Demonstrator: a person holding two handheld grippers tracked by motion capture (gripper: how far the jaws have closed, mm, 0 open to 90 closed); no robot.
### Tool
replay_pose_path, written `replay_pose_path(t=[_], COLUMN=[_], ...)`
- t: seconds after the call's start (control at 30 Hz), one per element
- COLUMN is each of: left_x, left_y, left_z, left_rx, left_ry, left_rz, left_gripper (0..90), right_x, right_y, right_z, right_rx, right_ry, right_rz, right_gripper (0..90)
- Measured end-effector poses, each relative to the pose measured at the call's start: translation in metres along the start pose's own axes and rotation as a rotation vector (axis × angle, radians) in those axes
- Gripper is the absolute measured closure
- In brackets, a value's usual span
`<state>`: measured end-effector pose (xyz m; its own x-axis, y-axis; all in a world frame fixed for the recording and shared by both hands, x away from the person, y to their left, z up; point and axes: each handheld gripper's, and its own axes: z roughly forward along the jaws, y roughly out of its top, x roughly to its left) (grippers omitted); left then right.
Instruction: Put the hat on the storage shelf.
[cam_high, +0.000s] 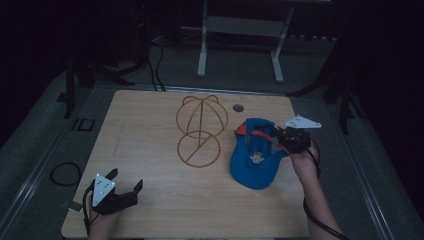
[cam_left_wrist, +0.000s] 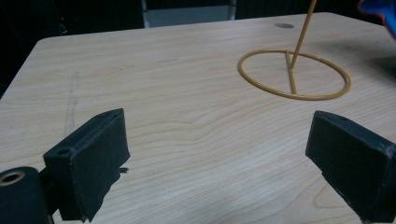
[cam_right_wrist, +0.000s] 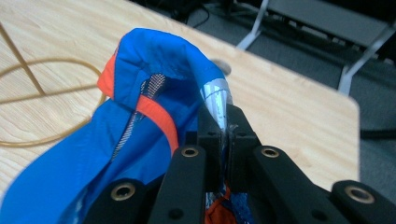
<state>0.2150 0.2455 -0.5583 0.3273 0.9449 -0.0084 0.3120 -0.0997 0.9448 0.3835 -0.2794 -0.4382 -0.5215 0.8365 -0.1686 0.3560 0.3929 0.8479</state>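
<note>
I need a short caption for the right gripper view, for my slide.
Right gripper shut on the blue cap, with the wire stand behind.

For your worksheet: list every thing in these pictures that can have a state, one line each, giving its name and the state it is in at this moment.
blue cap: pinched at its edge, partly raised, hanging crumpled with its lower part at the table.
right gripper: shut on the blue cap.
left gripper: open, nothing between its jaws, low over the table.
wire hat stand: upright on its ring base, bare.
table: bearing the stand and the cap.
</note>
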Motion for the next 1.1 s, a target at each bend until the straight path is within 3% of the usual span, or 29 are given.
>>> replay_pose_path(t=[0.2, 0.4, 0.83, 1.1], left_x=[-0.005, -0.011, -0.038, -0.070], left_y=[0.009, 0.033, 0.106, 0.145], left_z=[0.003, 0.004, 0.007, 0.021], left_rx=[-0.004, -0.031, -0.091, -0.096], left_ry=[-0.021, -0.060, -0.152, -0.245], left_rz=[-0.006, -0.010, 0.082, 0.146], left_gripper=[6.1, 6.1, 6.1, 6.1], right_x=[-0.001, -0.001, -0.005, -0.002], right_y=[0.015, 0.028, 0.042, 0.045], right_z=[-0.026, -0.051, -0.084, -0.097], right_rx=[-0.057, -0.116, -0.176, -0.192], right_ry=[-0.003, -0.004, -0.032, -0.027], right_rz=[-0.008, -0.014, 0.014, 0.049], right_gripper=[86.9, 87.0, 87.0, 87.0])
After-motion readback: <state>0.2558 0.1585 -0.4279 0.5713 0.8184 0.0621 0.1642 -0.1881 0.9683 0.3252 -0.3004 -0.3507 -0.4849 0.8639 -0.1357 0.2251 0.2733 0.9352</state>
